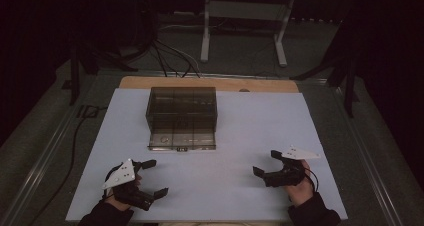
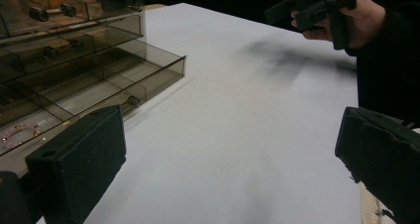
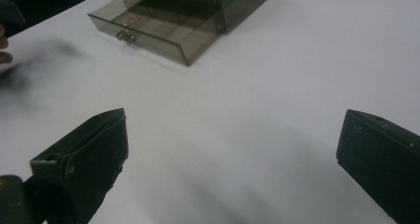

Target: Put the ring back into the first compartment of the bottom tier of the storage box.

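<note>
Both jaws spread and empty, the left gripper [image 1: 136, 182] at seven o'clock and right gripper [image 1: 278, 167] at four o'clock face the smoky drawer cabinet [image 1: 182, 109] at twelve on the worktop [image 1: 225, 186], whose open bottom drawer [image 1: 181, 139] likely wants a square, level push.

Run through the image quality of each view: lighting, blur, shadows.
High view: dim, surroundings nearly black, white table sheet brightest. Left gripper view: soft smeared shadow under the right gripper; smoky drawer box fairly sharp. Right gripper view: blurry dark shadow at left; open drawer slightly soft.
</note>
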Demonstrator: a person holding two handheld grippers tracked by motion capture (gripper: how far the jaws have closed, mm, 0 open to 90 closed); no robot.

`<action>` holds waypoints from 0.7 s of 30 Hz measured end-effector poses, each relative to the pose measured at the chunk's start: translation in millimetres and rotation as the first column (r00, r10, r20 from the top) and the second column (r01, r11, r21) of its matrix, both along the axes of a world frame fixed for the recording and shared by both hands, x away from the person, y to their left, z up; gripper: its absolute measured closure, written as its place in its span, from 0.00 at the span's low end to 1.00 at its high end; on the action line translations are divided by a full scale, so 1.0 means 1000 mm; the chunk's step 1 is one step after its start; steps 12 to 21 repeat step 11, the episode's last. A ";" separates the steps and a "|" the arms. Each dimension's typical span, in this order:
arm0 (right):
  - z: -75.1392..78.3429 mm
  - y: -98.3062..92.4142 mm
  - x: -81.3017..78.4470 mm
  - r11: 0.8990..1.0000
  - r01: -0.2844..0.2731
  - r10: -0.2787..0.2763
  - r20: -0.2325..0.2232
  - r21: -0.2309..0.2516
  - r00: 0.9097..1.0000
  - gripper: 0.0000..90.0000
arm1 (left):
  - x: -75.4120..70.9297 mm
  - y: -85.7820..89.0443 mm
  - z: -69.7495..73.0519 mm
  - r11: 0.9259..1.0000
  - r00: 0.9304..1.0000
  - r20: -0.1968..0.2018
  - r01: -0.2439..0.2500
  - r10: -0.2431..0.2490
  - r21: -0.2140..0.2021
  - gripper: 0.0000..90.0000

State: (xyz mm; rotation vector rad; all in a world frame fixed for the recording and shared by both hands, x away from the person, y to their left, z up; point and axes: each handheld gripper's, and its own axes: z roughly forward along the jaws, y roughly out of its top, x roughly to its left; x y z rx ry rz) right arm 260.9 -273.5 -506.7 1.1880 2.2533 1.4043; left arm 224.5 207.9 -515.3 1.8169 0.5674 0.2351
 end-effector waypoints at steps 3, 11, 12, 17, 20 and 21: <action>-0.005 -0.007 -0.006 1.000 0.010 -0.010 -0.009 -0.010 1.000 0.00 | 0.000 0.000 0.000 1.000 1.000 0.000 0.002 -0.002 -0.001 0.01; -0.013 -0.024 -0.015 0.999 0.050 -0.050 -0.015 -0.003 0.999 0.00 | 0.000 -0.001 0.000 1.000 1.000 0.002 0.005 -0.005 -0.004 0.01; -0.013 -0.024 -0.015 0.999 0.050 -0.050 -0.015 -0.003 0.999 0.00 | 0.000 -0.001 0.000 1.000 1.000 0.002 0.005 -0.005 -0.004 0.01; -0.013 -0.024 -0.015 0.999 0.050 -0.050 -0.015 -0.003 0.999 0.00 | 0.000 -0.001 0.000 1.000 1.000 0.002 0.005 -0.005 -0.004 0.01; -0.013 -0.024 -0.015 0.999 0.050 -0.050 -0.015 -0.003 0.999 0.00 | 0.000 -0.001 0.000 1.000 1.000 0.002 0.005 -0.005 -0.004 0.01; -0.013 -0.024 -0.015 0.999 0.050 -0.050 -0.015 -0.003 0.999 0.00 | 0.000 -0.001 0.000 1.000 1.000 0.002 0.005 -0.005 -0.004 0.01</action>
